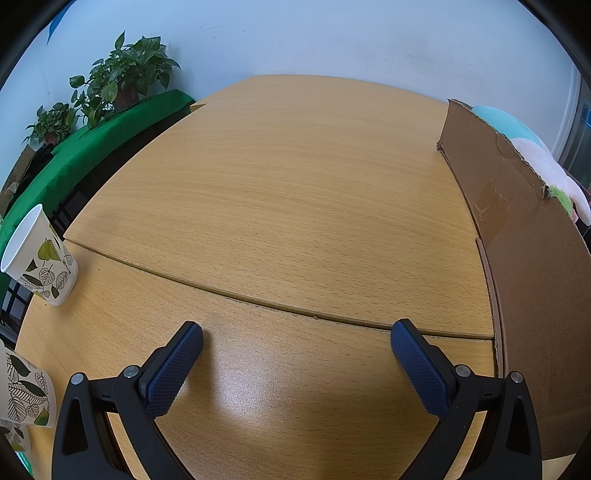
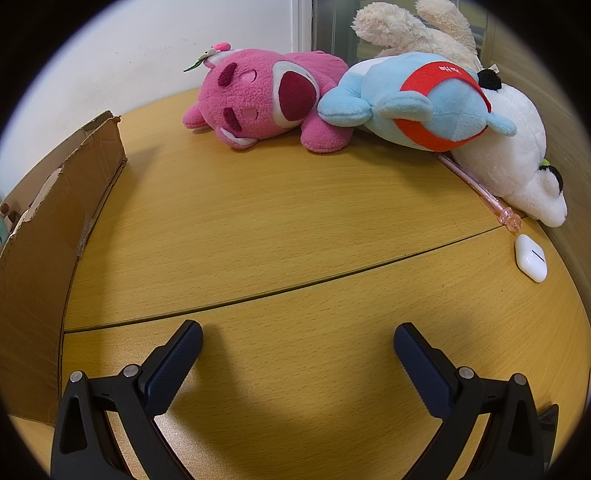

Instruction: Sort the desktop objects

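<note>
Wooden table (image 1: 295,184) under the tongs, seam running across just ahead of them. White wall (image 1: 314,37) beyond. Green-covered bench (image 1: 92,144) with potted plants (image 1: 125,74) far left. Window (image 2: 332,26) ahead-right.

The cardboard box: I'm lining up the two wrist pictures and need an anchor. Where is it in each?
Left wrist view: the cardboard box stands along the right edge, plush toys showing above its torn rim.
Right wrist view: the same cardboard box stands along the left edge.
Shared landmark: the curved seam across the wooden table runs up to the box in both.
</note>
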Motion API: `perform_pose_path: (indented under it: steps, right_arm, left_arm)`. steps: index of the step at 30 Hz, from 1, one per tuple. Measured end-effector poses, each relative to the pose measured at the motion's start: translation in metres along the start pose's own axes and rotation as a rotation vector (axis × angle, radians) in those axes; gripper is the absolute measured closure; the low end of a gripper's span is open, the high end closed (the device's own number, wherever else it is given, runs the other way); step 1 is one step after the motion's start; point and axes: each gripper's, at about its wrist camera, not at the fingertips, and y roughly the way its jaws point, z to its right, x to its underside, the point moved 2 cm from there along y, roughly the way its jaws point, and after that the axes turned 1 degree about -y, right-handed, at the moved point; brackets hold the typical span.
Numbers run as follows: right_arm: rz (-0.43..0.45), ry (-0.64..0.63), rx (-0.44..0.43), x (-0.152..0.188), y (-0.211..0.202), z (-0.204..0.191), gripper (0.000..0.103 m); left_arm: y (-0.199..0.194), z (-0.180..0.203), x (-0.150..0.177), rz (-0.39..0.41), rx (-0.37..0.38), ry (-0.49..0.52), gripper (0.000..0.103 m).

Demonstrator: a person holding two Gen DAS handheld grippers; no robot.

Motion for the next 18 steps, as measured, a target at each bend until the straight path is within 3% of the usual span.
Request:
perform_pose_path:
  steps: [18]
  right_arm:
    - [0.0, 0.0, 0.0, 0.0001, 0.0, 0.0, 0.0]
  left_arm:
    - [-0.0004, 0.0, 0.002, 0.0, 0.002, 0.001, 0.0]
